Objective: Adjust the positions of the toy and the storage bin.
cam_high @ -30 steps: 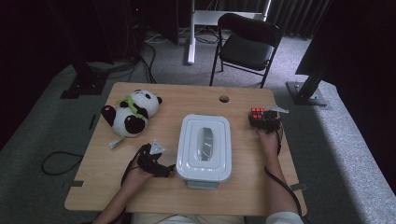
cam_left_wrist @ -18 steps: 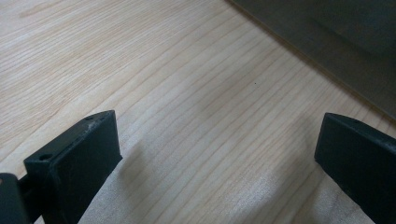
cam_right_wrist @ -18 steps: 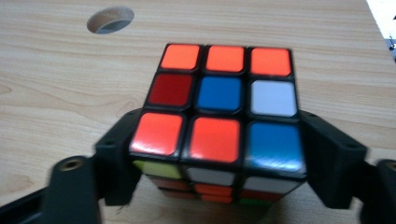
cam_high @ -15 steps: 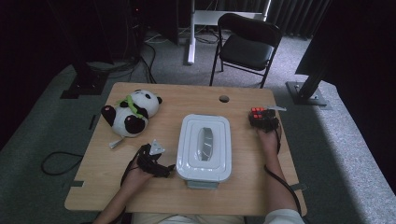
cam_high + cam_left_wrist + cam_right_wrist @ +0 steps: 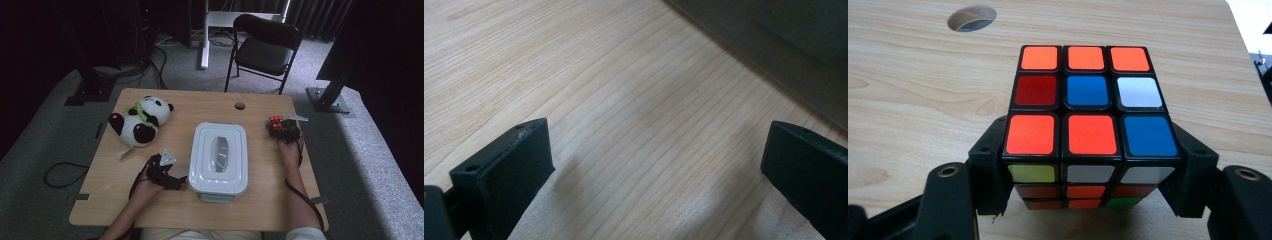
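At the table's right edge a Rubik's cube (image 5: pixel 276 121) with mixed red, orange, blue and white stickers rests on the wood. My right gripper (image 5: pixel 282 129) has just been closing its jaws on it. In the right gripper view the cube (image 5: pixel 1087 92) sits between the two black jaws of that gripper (image 5: pixel 1093 150), whose pads press its left and right sides. My left gripper (image 5: pixel 172 179) lies low on the table just left of the white box. In its own view the left gripper (image 5: pixel 659 145) stands open over bare wood, with a pale thin sheet (image 5: pixel 649 220) at the bottom.
A white lidded box (image 5: pixel 220 157) stands mid-table between the two hands. A panda plush (image 5: pixel 140 122) lies at the far left. A cable hole (image 5: pixel 240 106) pierces the wooden table (image 5: pixel 175 105) near its far edge. A black chair (image 5: pixel 265 47) stands beyond the table.
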The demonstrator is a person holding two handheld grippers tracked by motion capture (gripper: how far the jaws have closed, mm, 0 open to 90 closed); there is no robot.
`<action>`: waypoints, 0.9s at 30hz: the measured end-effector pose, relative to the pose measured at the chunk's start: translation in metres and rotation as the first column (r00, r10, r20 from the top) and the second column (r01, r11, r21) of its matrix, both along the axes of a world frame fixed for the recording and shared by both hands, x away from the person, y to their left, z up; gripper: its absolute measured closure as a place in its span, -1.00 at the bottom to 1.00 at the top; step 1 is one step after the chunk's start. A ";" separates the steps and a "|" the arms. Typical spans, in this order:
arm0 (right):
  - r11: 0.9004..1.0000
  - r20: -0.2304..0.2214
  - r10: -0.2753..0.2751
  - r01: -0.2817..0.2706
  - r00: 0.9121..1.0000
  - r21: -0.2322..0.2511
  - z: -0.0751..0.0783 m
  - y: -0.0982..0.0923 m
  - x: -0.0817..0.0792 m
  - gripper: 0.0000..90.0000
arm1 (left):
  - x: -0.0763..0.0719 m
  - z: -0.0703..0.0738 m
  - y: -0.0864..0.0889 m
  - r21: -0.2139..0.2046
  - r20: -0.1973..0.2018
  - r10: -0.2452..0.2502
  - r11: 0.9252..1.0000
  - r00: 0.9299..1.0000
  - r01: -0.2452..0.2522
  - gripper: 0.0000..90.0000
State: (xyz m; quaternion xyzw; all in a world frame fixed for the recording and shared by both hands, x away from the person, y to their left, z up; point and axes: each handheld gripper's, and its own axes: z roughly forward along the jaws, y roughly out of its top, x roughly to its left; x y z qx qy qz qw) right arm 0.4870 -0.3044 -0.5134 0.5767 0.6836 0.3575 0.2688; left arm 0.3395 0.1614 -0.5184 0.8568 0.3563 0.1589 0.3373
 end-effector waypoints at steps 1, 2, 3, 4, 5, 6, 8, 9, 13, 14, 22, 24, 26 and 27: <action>1.000 0.004 0.004 -0.004 1.000 -0.002 0.001 0.000 -0.001 -0.25 | 0.000 0.000 0.000 -0.001 -0.001 -0.001 1.000 1.000 0.001 -0.98; 1.000 0.004 0.004 -0.004 1.000 -0.002 0.001 0.000 -0.001 -0.25 | 0.000 0.000 0.000 -0.001 -0.001 -0.001 1.000 1.000 0.001 -0.98; 1.000 0.009 0.009 -0.009 1.000 0.000 0.002 0.000 -0.003 -0.25 | 0.000 0.000 0.000 -0.001 0.002 0.001 1.000 1.000 -0.001 -0.98; 1.000 0.017 0.010 -0.010 1.000 0.000 0.005 -0.001 -0.006 -0.25 | 0.000 0.001 0.001 -0.002 0.001 0.000 1.000 1.000 0.000 -0.98; 1.000 0.020 0.013 -0.013 1.000 0.003 0.007 -0.001 -0.008 -0.25 | 0.000 0.001 0.001 -0.001 0.001 0.001 1.000 1.000 -0.001 -0.98; 1.000 0.024 0.018 -0.018 1.000 0.009 0.009 -0.002 -0.010 -0.25 | 0.000 0.001 0.001 0.001 0.002 0.000 1.000 1.000 0.000 -0.98; 1.000 0.032 0.025 -0.025 0.999 -0.001 0.012 -0.002 -0.014 -0.25 | 0.000 0.001 0.001 0.000 0.002 0.002 1.000 1.000 -0.002 -0.98; 1.000 0.034 0.026 -0.025 0.999 -0.005 0.014 -0.002 -0.017 -0.25 | 0.000 0.001 0.001 0.000 0.004 0.003 1.000 1.000 -0.003 -0.98; 0.999 0.050 0.038 -0.037 0.998 -0.019 0.020 -0.004 -0.030 -0.25 | 0.000 0.002 0.002 -0.005 0.011 0.005 1.000 1.000 -0.005 -0.98; 0.999 0.053 0.047 -0.046 0.998 -0.019 0.021 -0.004 -0.033 -0.25 | 0.000 0.002 0.002 -0.004 0.011 0.005 1.000 1.000 -0.005 -0.98; 0.995 0.064 0.100 -0.098 0.993 -0.037 0.028 -0.007 -0.060 -0.25 | -0.001 0.002 0.002 -0.004 0.013 -0.003 1.000 1.000 0.003 -0.98; 0.992 0.064 0.118 -0.116 0.991 -0.040 0.029 -0.007 -0.068 -0.25 | -0.002 0.002 0.003 -0.004 0.013 -0.002 1.000 1.000 0.002 -0.98; 0.991 0.063 0.127 -0.124 0.990 -0.048 0.029 -0.007 -0.076 -0.25 | -0.002 0.003 0.003 -0.004 0.013 -0.001 1.000 1.000 0.001 -0.98; 0.990 0.064 0.132 -0.129 0.989 -0.048 0.030 -0.007 -0.081 -0.25 | -0.002 0.003 0.003 -0.003 0.013 -0.001 1.000 1.000 0.001 -0.98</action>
